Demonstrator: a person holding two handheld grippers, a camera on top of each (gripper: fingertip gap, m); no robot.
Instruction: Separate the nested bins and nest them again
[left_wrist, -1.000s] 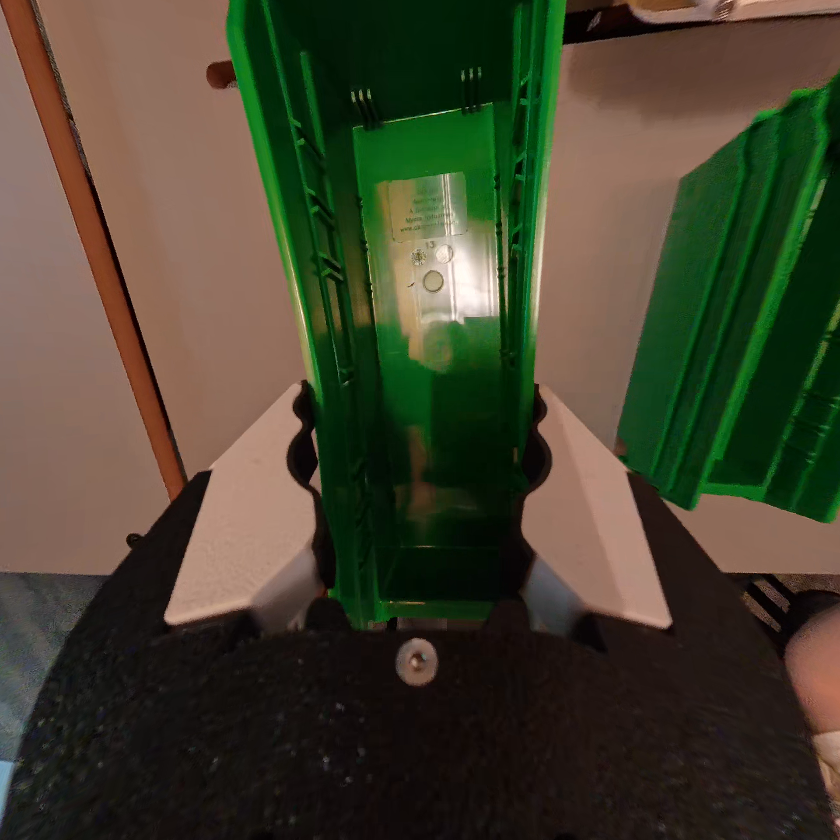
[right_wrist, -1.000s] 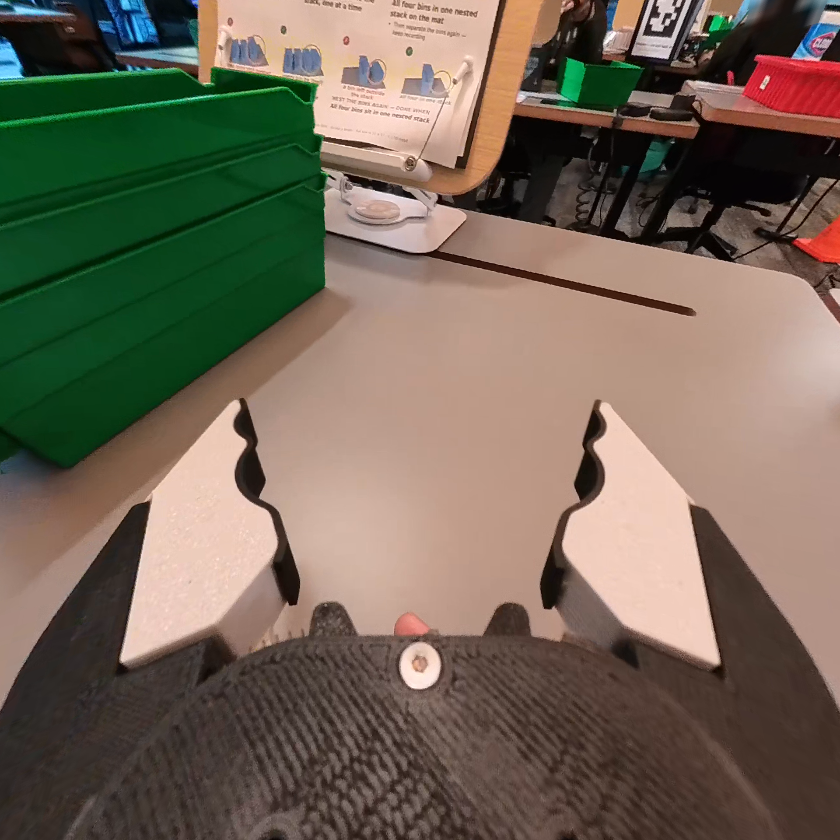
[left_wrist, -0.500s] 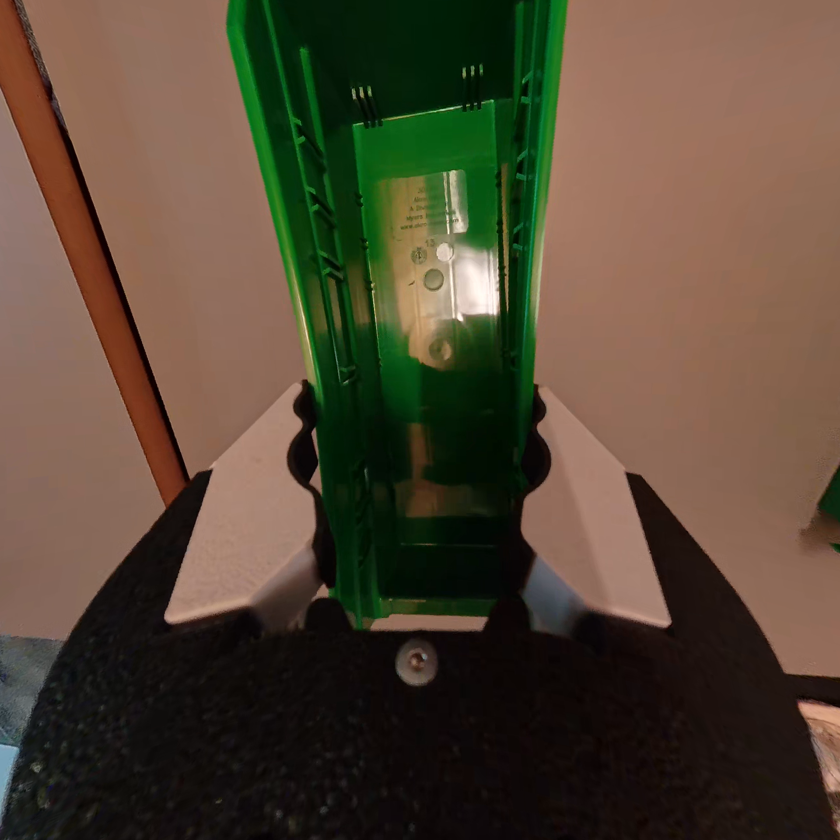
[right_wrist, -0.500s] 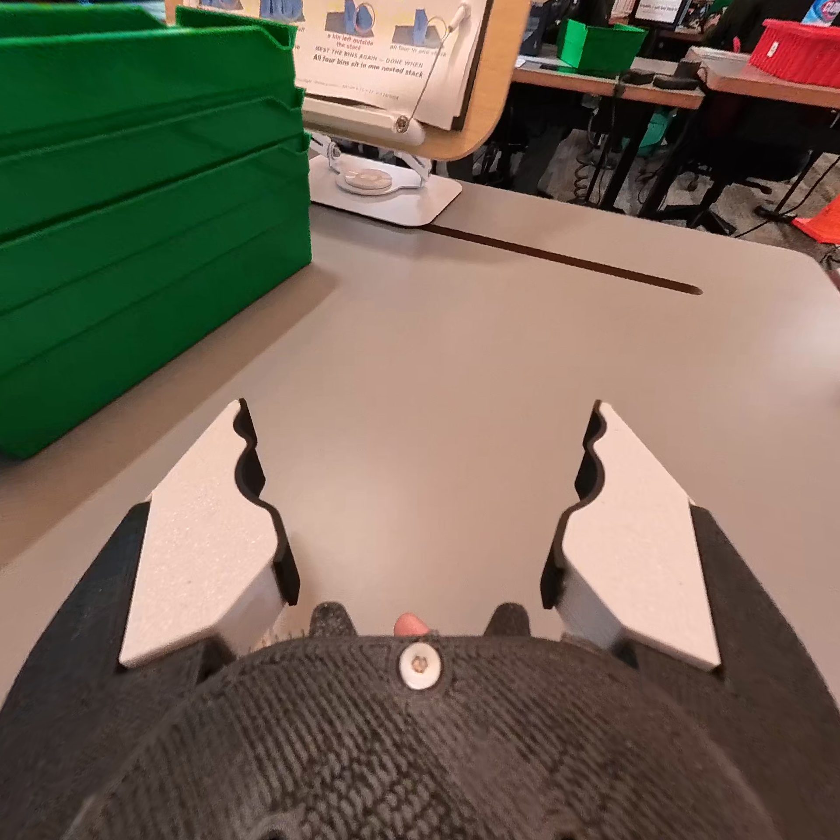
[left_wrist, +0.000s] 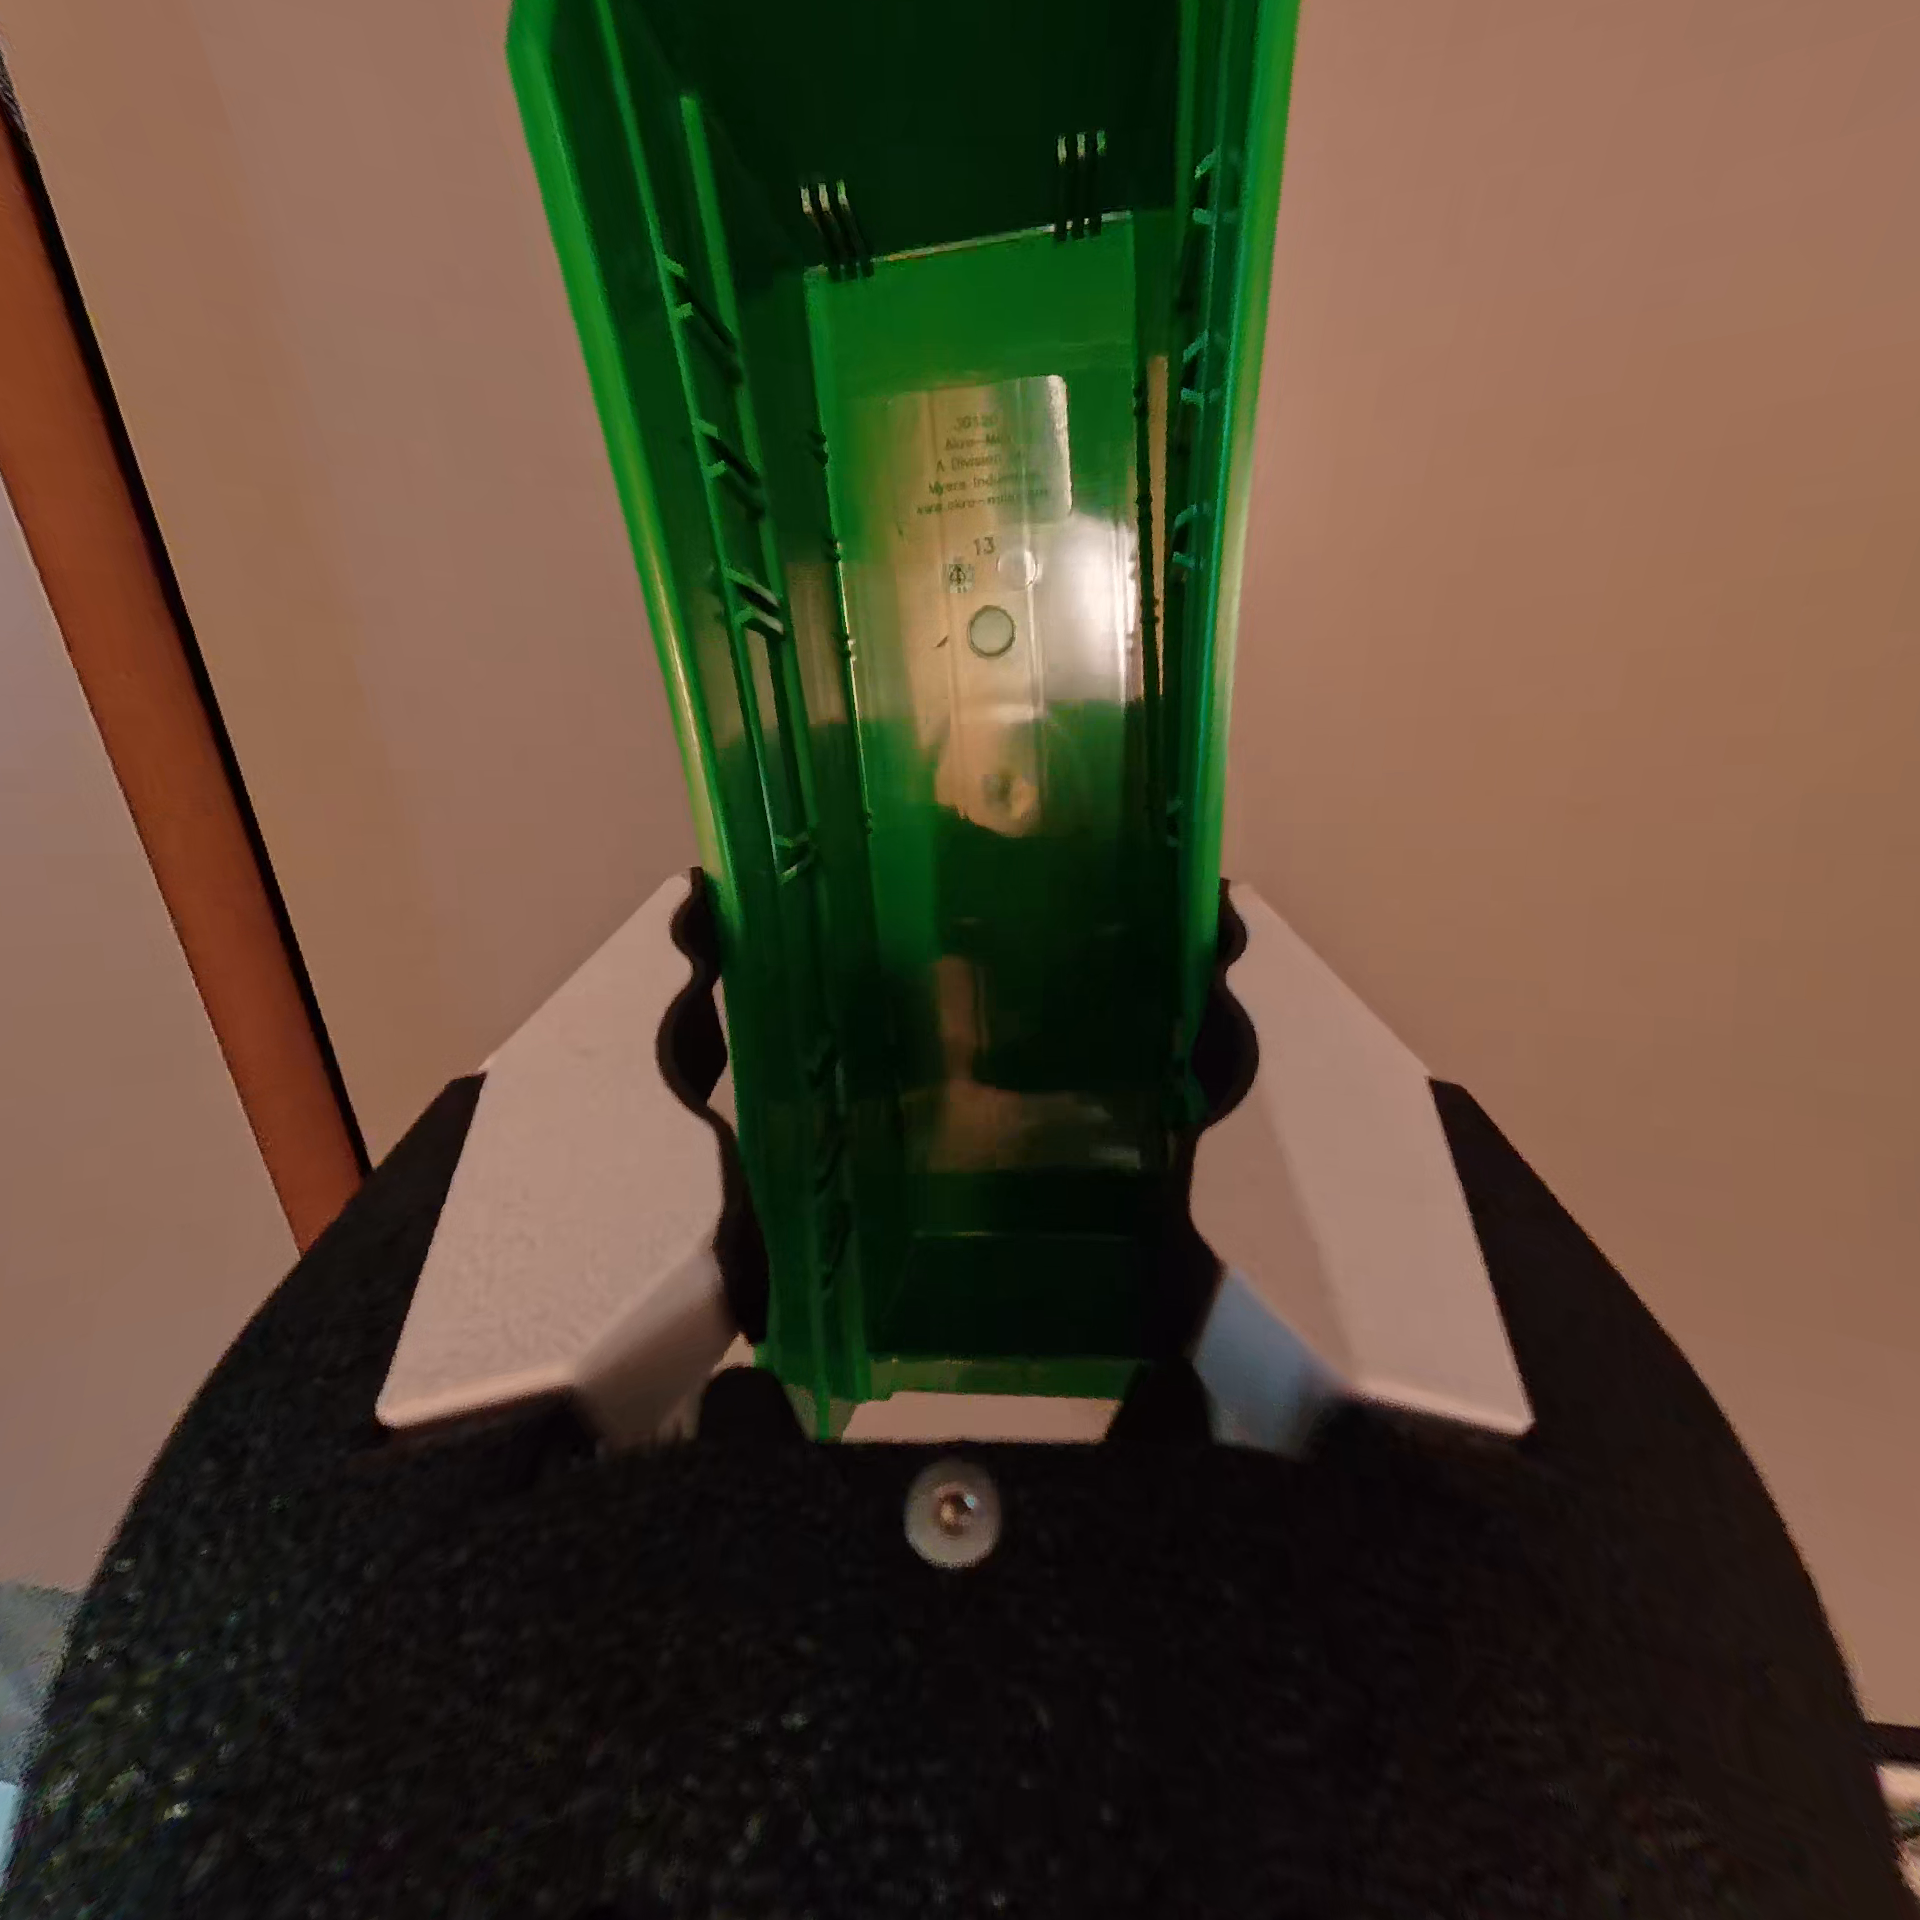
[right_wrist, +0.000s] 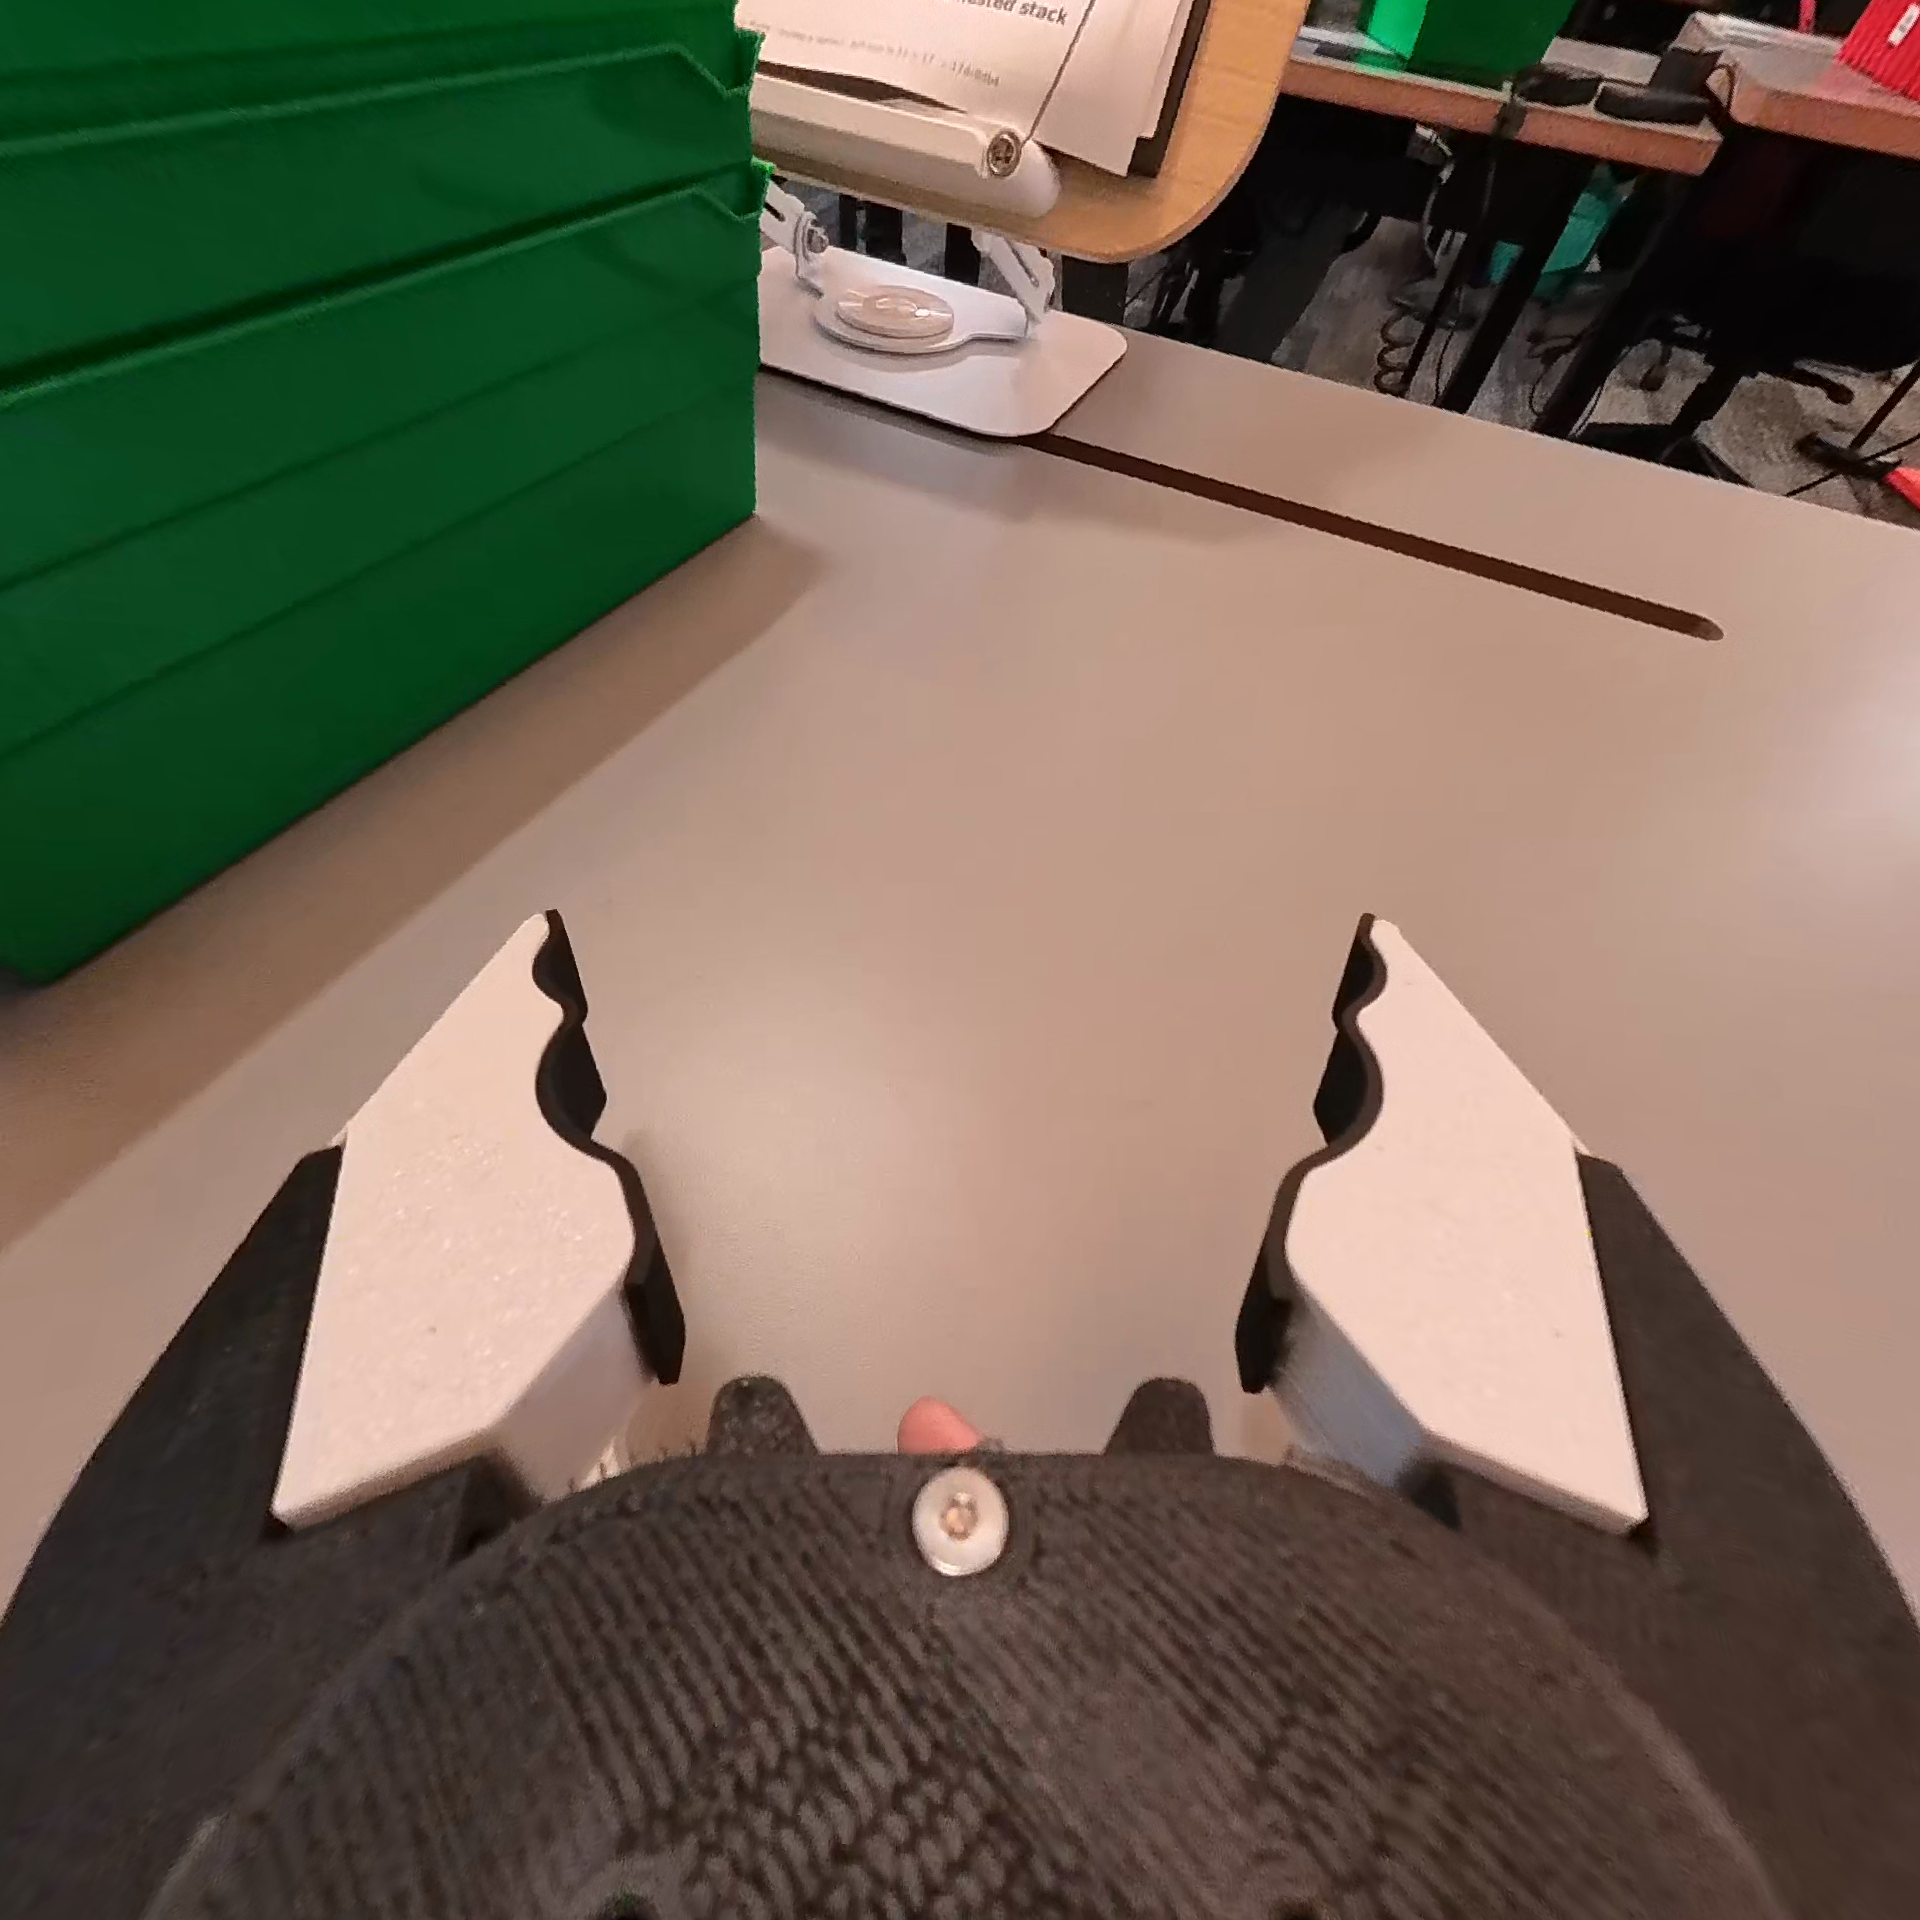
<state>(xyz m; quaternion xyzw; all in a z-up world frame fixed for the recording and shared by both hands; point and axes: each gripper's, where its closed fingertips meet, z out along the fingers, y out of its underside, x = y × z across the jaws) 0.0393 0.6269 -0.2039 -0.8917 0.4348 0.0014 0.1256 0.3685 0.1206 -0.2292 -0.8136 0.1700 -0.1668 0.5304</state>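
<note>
Left wrist view: the left gripper (left_wrist: 961, 1049) clamps a green bin (left_wrist: 935, 623) by its sides, held over the grey table (left_wrist: 1558, 623).

Right wrist view: the right gripper (right_wrist: 961, 1091) gapes, holding nothing, above the table; nested green bins (right_wrist: 364, 468) stand at left beside a clipboard stand (right_wrist: 935, 343).

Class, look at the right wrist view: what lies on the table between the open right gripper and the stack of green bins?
Nothing: in the right wrist view only bare grey table separates the right gripper from the stack of green bins.
</note>
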